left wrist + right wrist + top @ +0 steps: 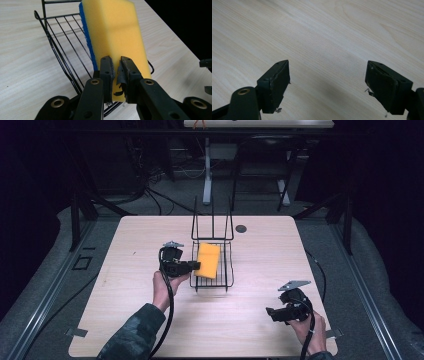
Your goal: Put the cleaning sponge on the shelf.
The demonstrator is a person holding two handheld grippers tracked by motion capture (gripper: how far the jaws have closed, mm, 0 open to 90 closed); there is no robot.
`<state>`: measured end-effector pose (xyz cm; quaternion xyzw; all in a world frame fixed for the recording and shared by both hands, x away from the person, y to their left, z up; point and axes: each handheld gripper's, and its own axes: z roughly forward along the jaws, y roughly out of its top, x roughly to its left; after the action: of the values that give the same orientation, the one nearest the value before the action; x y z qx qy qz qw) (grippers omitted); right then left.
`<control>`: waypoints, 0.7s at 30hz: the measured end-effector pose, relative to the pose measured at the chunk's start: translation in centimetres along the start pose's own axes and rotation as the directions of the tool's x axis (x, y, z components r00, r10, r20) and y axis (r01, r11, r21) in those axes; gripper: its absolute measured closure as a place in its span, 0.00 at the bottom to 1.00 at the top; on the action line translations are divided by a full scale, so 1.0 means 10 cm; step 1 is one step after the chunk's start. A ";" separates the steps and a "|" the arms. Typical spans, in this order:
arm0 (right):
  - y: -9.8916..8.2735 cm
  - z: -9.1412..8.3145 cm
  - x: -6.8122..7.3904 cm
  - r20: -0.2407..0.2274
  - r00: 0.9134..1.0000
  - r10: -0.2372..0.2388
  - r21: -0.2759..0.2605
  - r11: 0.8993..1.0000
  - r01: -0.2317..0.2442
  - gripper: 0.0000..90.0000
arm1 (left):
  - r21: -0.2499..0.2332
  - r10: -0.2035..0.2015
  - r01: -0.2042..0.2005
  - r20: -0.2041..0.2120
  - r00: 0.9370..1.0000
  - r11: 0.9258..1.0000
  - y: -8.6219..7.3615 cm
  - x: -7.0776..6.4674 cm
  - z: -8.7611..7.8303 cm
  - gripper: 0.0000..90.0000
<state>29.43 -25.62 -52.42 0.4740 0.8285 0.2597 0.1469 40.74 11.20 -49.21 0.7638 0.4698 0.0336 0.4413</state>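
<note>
The sponge [208, 260] was a thick yellow block with a blue scouring face, squeezed in at one end where the left gripper [194, 266] pinched it. It stood tilted over the black wire rack [226, 279]. The right gripper [270, 313], near the rack's right, gaped with nothing in it.

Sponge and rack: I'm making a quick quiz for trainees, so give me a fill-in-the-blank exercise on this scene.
1. The left gripper is shut on a yellow ____ with a blue side.
2. The sponge is over a black wire ____.
3. The jaws of the right gripper stand ____ over the bare table.
4. The rack stands on a table of light ____.

Missing words: sponge; rack; open; wood
</note>
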 end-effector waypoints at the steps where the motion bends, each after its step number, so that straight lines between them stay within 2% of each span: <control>1: 0.00 0.00 0.00 0.000 1.000 0.000 0.000 1.000 0.000 0.22 | 0.000 0.000 0.000 0.000 1.000 1.000 0.00 0.00 0.00 0.90; 2: 0.00 0.00 0.00 0.000 1.000 -0.002 0.003 1.000 0.002 0.22 | -0.001 -0.014 0.014 -0.011 1.000 1.000 -0.01 -0.01 0.04 0.90; 13: 0.00 0.01 0.01 0.003 1.000 -0.005 0.007 1.000 0.005 0.21 | 0.012 -0.082 0.082 -0.017 0.997 0.997 -0.09 -0.06 0.26 0.90; 21: -0.01 0.02 0.00 0.001 1.000 -0.006 0.006 1.000 0.006 0.21 | 0.041 -0.091 0.092 -0.037 0.995 0.995 -0.13 -0.04 0.31 0.88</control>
<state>29.46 -25.62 -52.61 0.4721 0.8306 0.2564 0.1468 41.06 9.15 -51.85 0.7499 0.5127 0.0168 0.4177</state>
